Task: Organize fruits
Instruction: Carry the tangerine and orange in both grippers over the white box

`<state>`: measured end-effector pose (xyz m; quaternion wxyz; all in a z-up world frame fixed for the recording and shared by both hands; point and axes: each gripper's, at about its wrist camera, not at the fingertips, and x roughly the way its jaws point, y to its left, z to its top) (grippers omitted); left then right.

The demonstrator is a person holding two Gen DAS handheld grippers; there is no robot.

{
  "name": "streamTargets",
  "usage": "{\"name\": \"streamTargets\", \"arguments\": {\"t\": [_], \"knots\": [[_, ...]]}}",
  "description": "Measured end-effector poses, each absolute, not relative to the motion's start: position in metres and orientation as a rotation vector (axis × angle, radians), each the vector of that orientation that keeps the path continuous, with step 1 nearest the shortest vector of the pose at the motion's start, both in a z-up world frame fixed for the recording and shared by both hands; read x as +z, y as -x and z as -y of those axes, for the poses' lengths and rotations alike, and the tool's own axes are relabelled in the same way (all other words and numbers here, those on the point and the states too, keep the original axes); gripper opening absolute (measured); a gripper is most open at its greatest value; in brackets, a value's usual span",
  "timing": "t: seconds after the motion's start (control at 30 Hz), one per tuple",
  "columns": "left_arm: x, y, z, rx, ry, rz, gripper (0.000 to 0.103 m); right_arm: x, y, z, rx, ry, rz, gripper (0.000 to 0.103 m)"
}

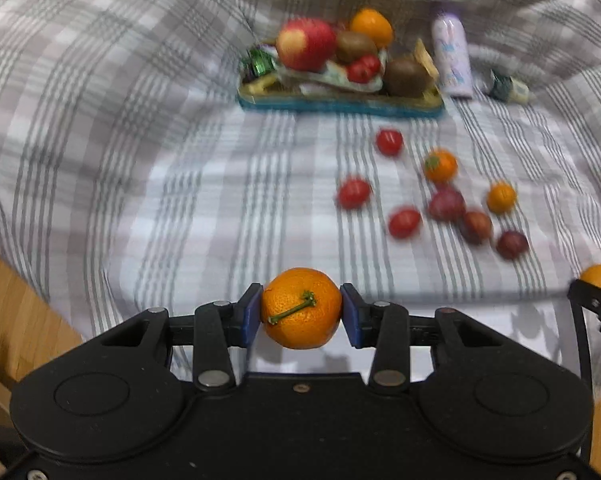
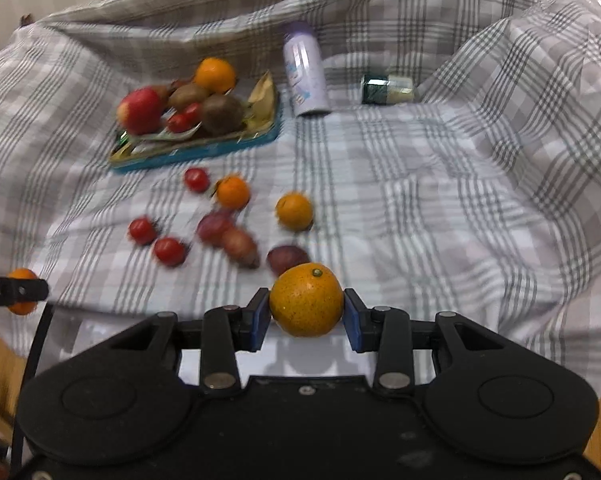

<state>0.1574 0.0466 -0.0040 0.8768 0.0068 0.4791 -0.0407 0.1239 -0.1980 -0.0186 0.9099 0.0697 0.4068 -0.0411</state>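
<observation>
Left wrist: gripper (image 1: 300,308) apparently clamping mandarin (image 1: 300,312).

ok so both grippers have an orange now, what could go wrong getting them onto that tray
1. The tray is already heaped with an apple, kiwis and more, so an added orange may roll off.
2. Each orange is pinched only at its sides by the left gripper and right gripper; a round fruit could slip.
3. Loose tomatoes lie on the way to the tray and could get nudged.
</observation>
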Motion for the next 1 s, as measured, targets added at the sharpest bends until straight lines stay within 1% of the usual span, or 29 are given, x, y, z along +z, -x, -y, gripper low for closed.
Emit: {"name": "streamTargets", "arguments": {"t": [0.23,0.47,1.0], "knots": [[-0.026,-0.105,-0.033,-0.106,-0.031,-1.076,0.05,-0.039,-0.079,0.179,-0.012,-0.122,-0.948,0.039],[-0.043,-0.081,-0.03,-0.086,-0.022,-1.126,0.05,-0.058,-0.053,0.174,0.016,-0.104,-1.04,0.039],[-0.044,-0.076,-0.022,-0.122,-0.008,-1.117,0.051,-0.064,-0.054,0.172,0.028,-0.117,-1.062,0.04]]}}
